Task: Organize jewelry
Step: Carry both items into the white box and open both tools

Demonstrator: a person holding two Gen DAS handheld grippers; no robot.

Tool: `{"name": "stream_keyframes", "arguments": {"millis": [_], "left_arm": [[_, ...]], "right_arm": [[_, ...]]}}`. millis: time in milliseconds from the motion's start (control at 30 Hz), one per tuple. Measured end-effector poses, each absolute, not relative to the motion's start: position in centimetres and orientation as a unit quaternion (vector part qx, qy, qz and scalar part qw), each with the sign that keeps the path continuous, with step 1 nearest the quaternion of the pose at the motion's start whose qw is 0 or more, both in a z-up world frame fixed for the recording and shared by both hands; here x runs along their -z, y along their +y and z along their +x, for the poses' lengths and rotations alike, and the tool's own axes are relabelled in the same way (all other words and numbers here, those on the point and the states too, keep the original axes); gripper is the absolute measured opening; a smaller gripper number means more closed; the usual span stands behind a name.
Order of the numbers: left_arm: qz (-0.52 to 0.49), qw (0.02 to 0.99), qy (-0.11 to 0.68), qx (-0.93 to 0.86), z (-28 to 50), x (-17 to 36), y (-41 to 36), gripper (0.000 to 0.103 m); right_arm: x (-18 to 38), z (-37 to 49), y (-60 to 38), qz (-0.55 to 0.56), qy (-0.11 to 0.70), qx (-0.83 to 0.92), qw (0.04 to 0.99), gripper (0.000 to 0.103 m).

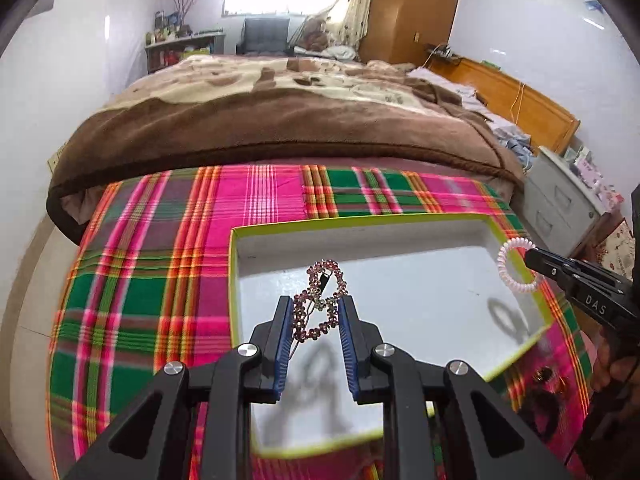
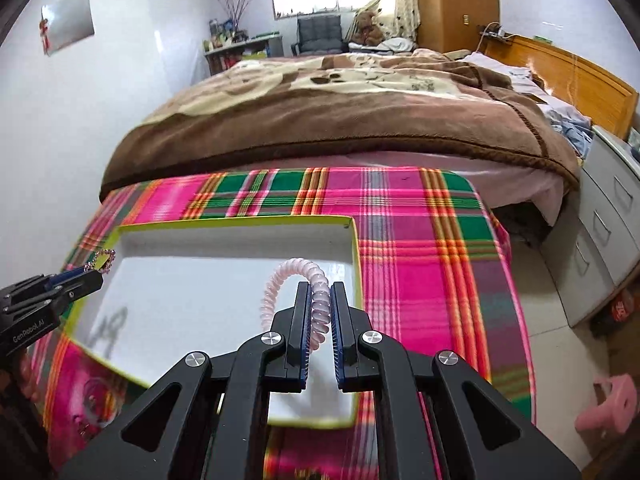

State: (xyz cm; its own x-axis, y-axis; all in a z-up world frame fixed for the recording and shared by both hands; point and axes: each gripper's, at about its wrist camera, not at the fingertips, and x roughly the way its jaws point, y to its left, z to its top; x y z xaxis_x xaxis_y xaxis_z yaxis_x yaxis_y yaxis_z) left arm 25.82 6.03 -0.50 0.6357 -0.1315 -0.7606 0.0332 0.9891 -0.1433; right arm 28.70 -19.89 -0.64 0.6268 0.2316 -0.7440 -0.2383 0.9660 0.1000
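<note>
My left gripper [image 1: 316, 306] is shut on a pink rhinestone hair clip [image 1: 322, 300] shaped like flower loops, held above the white box [image 1: 400, 224] with a lime-green rim. Its shadow falls on the box floor. My right gripper [image 2: 320, 292] is shut on a pale pink spiral hair tie [image 2: 294, 268], also above the box interior. In the left wrist view the right gripper [image 1: 528, 256] enters from the right with the spiral hair tie [image 1: 516, 266] over the box's right rim. In the right wrist view the left gripper [image 2: 94, 274] holds the clip [image 2: 105, 260] at the box's left edge.
The box rests on a pink, green and orange plaid cloth [image 1: 160, 260] over a table. Dark jewelry pieces [image 1: 544, 392] lie on the cloth right of the box. A bed with a brown blanket [image 2: 320, 120] stands behind. Grey drawers [image 2: 608, 240] and a pink stool [image 2: 608, 404] stand at the right.
</note>
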Motion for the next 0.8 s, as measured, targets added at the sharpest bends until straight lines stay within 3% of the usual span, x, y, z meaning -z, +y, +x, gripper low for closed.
{"name": "stream_keyframes", "arguments": {"millis": [633,700,800], "left_arm": [[-0.072,0.883,0.462,0.031,28.8,3.8,5.9,0.023],[-0.073,0.883,0.462,0.030,28.8,3.7,5.9,0.023],[-0.074,0.884,0.461,0.027,28.4,3.5,5.9,0.024]], "right_arm": [[3.7,32.0,-17.2,-0.058,0.454,-0.127,0.880,0.010],[3.7,32.0,-17.3,-0.061,0.452,-0.124,0.881,0.012],[3.5,31.7,-17.2,-0.061,0.445,-0.128,0.885,0.027]]}}
